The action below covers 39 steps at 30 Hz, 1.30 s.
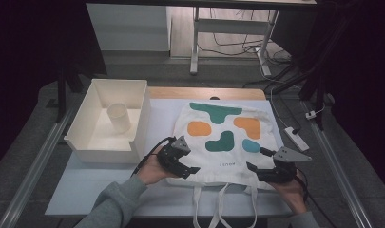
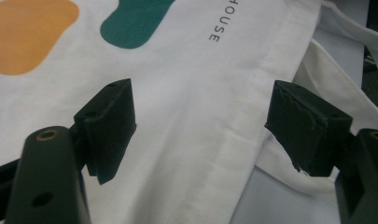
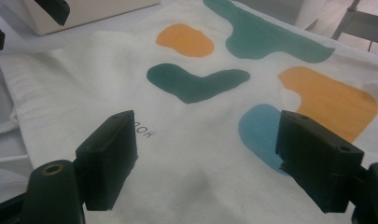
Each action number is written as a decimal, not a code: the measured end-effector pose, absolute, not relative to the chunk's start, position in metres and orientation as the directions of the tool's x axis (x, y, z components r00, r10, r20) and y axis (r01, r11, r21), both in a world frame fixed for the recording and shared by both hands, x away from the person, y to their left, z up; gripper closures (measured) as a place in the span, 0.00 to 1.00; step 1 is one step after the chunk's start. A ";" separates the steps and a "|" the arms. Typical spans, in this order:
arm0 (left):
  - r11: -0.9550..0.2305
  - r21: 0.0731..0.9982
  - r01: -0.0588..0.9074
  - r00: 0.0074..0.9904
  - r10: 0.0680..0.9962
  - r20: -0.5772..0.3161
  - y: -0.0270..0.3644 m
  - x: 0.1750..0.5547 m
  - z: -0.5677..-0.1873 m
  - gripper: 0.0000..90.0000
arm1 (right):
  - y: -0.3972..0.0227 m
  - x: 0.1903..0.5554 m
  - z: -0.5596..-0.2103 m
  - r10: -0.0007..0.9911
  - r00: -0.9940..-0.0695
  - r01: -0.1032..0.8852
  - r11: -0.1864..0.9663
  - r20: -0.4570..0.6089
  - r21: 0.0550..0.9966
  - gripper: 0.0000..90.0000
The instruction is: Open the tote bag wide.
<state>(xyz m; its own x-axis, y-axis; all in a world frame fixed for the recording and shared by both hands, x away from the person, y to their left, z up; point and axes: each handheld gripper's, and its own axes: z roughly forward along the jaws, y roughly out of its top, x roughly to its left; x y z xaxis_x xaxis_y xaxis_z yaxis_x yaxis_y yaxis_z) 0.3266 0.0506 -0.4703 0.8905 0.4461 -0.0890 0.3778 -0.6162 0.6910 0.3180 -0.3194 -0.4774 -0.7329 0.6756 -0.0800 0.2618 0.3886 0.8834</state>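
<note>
A pale rectangular table top (image 1: pixel 109 185) carries a white cloth tote bag (image 1: pixel 226 164) printed with green, orange and blue blobs, lying flat. Just beside it on the left sits a cream open-topped plastic box (image 1: pixel 133 137).

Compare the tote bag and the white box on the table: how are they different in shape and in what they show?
The tote bag lies flat and limp, while the white box stands rigid with raised walls. The tote bag carries green, orange and blue patches; the white box is plain and holds a cup. Both rest on the table.
</note>
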 end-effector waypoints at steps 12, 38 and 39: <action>-0.685 0.638 0.351 0.917 0.391 -0.084 0.035 0.316 -0.487 0.26 | -0.315 0.317 -0.480 0.667 -0.739 0.262 0.410 -0.092 0.874 0.23; -0.760 0.569 0.314 0.945 0.307 -0.112 0.017 0.316 -0.511 0.59 | -0.314 0.316 -0.479 0.660 -0.745 0.257 0.416 -0.096 0.872 0.23; -0.762 0.568 0.313 0.946 0.305 -0.111 0.017 0.317 -0.511 0.60 | -0.314 0.316 -0.479 0.660 -0.745 0.257 0.416 -0.096 0.872 0.23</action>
